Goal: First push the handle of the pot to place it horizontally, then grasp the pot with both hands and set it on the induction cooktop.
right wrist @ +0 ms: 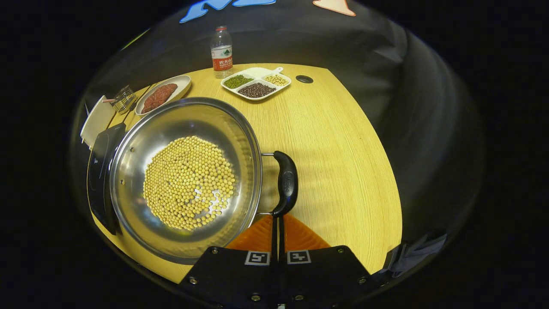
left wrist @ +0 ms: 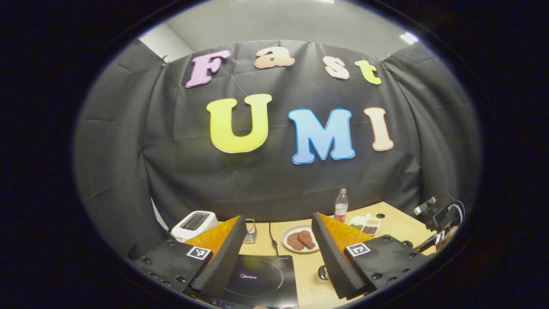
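Work surface: a light wood-grain table [right wrist: 343, 141] with a rounded edge and a small round cable hole [right wrist: 304, 79] near its far side, enclosed by black cloth walls; a pale ceiling shows above the cloth in the left gripper view.

The pot [right wrist: 184, 176], steel and holding a layer of yellow beans [right wrist: 188, 182], sits on the table just beside the induction cooktop [right wrist: 101, 171], its rim overlapping the cooktop's edge in the right gripper view. Its dark handle [right wrist: 286, 182] points toward the right gripper [right wrist: 278, 223], whose fingers are pressed together, tips just below the handle's near end.

The left gripper [left wrist: 279, 253] hangs above the cooktop with fingers spread wide, gripping nothing.

Far side holds a water bottle [right wrist: 221, 51], a divided tray [right wrist: 256, 82] of beans, a plate [right wrist: 163, 94] of brown food, and a white toaster [left wrist: 195, 224]
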The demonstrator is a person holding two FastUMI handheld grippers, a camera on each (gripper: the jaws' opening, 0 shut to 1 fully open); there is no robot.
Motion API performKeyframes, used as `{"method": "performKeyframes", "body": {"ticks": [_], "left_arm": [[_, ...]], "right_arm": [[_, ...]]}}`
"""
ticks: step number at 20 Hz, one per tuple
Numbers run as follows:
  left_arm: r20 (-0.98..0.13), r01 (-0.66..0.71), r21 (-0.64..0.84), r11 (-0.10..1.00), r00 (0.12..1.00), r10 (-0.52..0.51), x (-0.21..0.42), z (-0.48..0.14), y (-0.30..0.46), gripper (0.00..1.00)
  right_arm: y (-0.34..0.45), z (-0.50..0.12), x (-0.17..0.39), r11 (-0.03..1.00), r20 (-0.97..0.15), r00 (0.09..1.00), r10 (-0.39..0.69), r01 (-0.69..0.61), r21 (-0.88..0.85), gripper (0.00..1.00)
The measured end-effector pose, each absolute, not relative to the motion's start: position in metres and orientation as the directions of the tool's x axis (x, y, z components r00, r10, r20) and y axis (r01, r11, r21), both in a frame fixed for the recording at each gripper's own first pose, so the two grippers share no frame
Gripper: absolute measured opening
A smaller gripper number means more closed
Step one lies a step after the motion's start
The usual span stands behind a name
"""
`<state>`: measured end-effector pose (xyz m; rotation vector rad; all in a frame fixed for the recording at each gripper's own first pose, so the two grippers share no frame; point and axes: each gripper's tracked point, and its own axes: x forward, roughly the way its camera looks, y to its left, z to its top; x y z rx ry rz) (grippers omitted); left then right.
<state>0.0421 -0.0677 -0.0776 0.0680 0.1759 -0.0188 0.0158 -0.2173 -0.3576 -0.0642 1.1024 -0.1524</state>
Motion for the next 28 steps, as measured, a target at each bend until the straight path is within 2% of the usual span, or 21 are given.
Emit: {"method": "performKeyframes", "body": {"ticks": [6, 10, 11, 12, 13, 14, 16, 19, 24, 28], "left_arm": [[-0.187, 0.035, 0.041, 0.999, 0.982, -0.027, 0.042, -0.082, -0.066, 0.92], [-0.192, 0.088, 0.018, 0.996, 0.978, -0.083, 0.037, -0.085, -0.069, 0.93], [-0.193, 0.108, 0.010, 0.994, 0.976, -0.104, 0.035, -0.087, -0.071, 0.95], [-0.198, 0.131, -0.001, 0.991, 0.972, -0.129, 0.033, -0.090, -0.075, 0.97], [-0.206, 0.157, -0.015, 0.987, 0.966, -0.157, 0.031, -0.094, -0.081, 0.98], [-0.216, 0.179, -0.028, 0.984, 0.960, -0.181, 0.030, -0.100, -0.086, 1.00], [-0.255, 0.218, -0.049, 0.975, 0.941, -0.223, 0.030, -0.115, -0.100, 1.00], [-0.341, 0.264, -0.095, 0.960, 0.897, -0.281, 0.031, -0.149, -0.128, 1.00], [-0.485, 0.300, -0.129, 0.945, 0.812, -0.324, 0.046, -0.217, -0.175, 0.98], [-0.583, 0.290, -0.113, 0.950, 0.755, -0.299, 0.061, -0.271, -0.197, 1.00]], "right_arm": [[-0.217, -0.350, 0.013, 0.986, -0.870, 0.466, -0.162, 0.104, -0.128, 0.00], [-0.213, -0.315, 0.008, 0.985, -0.805, 0.569, -0.168, 0.128, -0.115, 0.00], [-0.207, -0.303, 0.006, 0.988, -0.783, 0.604, -0.148, 0.133, -0.084, 0.04], [-0.203, -0.294, 0.006, 0.989, -0.762, 0.635, -0.130, 0.137, -0.055, 0.24], [-0.199, -0.284, 0.007, 0.989, -0.741, 0.660, -0.120, 0.140, -0.035, 0.34], [-0.197, -0.279, 0.007, 0.990, -0.720, 0.684, -0.115, 0.142, -0.023, 0.59], [-0.199, -0.266, 0.007, 0.988, -0.677, 0.723, -0.137, 0.152, -0.037, 1.00], [-0.195, -0.253, 0.007, 0.990, -0.641, 0.758, -0.123, 0.142, -0.022, 0.97], [-0.206, -0.266, 0.020, 0.993, -0.643, 0.759, -0.104, 0.117, -0.023, 0.98], [-0.216, -0.294, 0.035, 0.994, -0.683, 0.725, -0.083, 0.106, -0.008, 0.98]]}}
